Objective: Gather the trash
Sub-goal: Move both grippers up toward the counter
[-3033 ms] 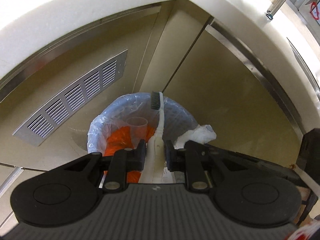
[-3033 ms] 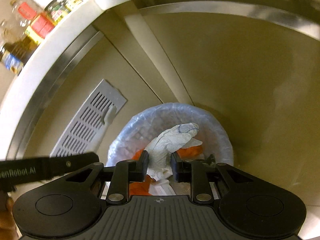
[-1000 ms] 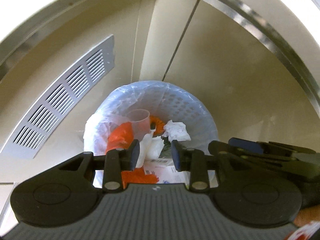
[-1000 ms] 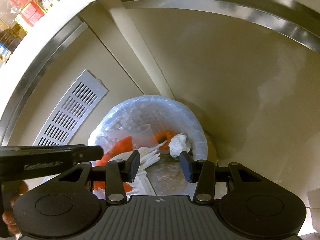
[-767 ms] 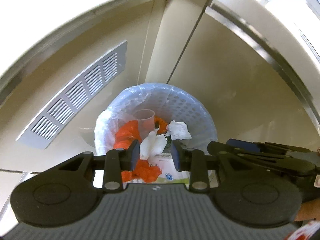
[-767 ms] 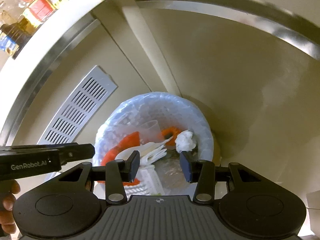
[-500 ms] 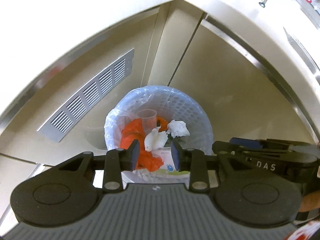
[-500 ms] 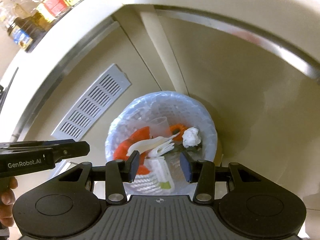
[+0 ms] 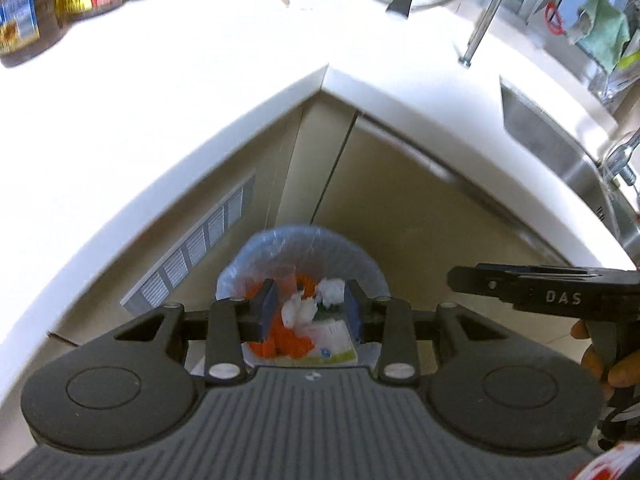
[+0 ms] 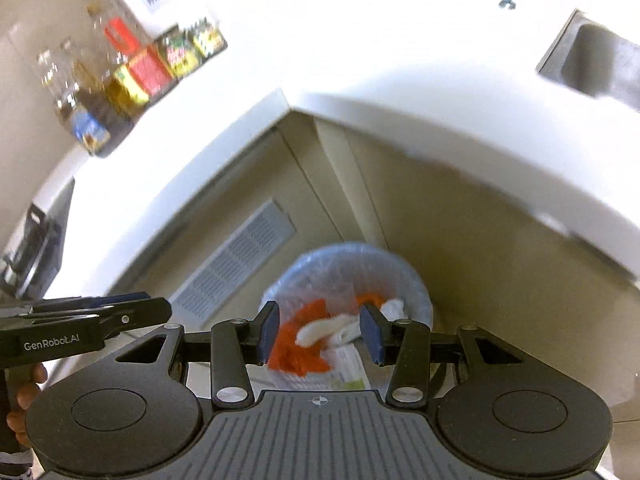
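Both hand-held grippers hang over the bin (image 9: 256, 264), which sits tucked on the floor in the inner corner where the white desk (image 9: 160, 120) edges meet, cabinet doors tight behind it. Open room is only on the near side. Left hand-held gripper (image 9: 308, 312) is empty, jaws easing apart; right hand-held gripper (image 10: 320, 330) is released, nothing in it. Trash (image 9: 292, 336) (orange scraps, white tissue, a carton) lies in the bin, well below both.
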{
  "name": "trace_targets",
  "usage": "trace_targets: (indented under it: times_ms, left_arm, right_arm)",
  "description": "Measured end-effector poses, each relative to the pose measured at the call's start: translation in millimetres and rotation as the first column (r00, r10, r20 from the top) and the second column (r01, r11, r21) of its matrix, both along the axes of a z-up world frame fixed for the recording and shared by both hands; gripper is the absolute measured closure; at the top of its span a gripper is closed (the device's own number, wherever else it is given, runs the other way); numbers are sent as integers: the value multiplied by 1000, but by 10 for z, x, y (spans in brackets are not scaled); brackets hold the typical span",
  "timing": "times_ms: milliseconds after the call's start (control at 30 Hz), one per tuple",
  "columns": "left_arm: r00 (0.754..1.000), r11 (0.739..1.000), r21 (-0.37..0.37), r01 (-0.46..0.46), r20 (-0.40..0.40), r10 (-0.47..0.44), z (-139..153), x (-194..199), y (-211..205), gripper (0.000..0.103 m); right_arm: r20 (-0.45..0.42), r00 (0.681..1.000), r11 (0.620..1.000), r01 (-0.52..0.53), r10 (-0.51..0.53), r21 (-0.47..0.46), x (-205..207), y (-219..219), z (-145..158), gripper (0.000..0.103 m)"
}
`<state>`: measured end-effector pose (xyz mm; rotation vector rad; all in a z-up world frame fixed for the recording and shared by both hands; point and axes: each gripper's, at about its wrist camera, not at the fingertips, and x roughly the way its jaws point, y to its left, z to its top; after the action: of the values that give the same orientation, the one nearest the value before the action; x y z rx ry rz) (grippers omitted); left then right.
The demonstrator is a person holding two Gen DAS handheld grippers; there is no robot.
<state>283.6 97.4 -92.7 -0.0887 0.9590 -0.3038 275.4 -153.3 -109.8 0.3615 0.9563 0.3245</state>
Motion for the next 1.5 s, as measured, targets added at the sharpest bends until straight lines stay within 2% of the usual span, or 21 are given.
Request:
trace_targets:
  times_ms: [267, 500, 567, 767, 1000, 1267, 1500]
  left_arm:
    - [996, 999, -26, -32, 77, 34, 335, 62, 137, 70]
    - [987, 996, -30, -80, 134, 84, 518, 274, 212, 70]
    - [983, 995, -27, -99, 150, 102, 566, 356, 221, 70]
    - [967, 987, -26, -160, 199, 162, 693, 669, 182, 69]
    - [948, 971, -28, -239, 211, 240, 746, 1172, -61, 69]
    - [933, 959, -18, -283, 225, 280, 745, 1830, -485, 69]
    - [917, 949, -1, -316, 255, 305, 755, 2389, -666, 69]
  right_arm:
    - [63, 998, 1000, 25, -26, 5, 20, -32, 276, 56]
    - [133, 991, 1000, 22, -22, -4, 252, -97, 442, 41]
    - [157, 987, 1000, 15, -13, -9, 358, -143, 483, 40]
    - [214, 976, 1000, -27, 29, -10, 843, -261, 583, 38]
    - [237, 963, 991, -131, 132, -20, 1554, -402, 587, 38]
    - [263, 945, 981, -190, 196, -48, 2374, -605, 534, 38]
    - [313, 914, 966, -244, 259, -86, 2917, -579, 501, 37]
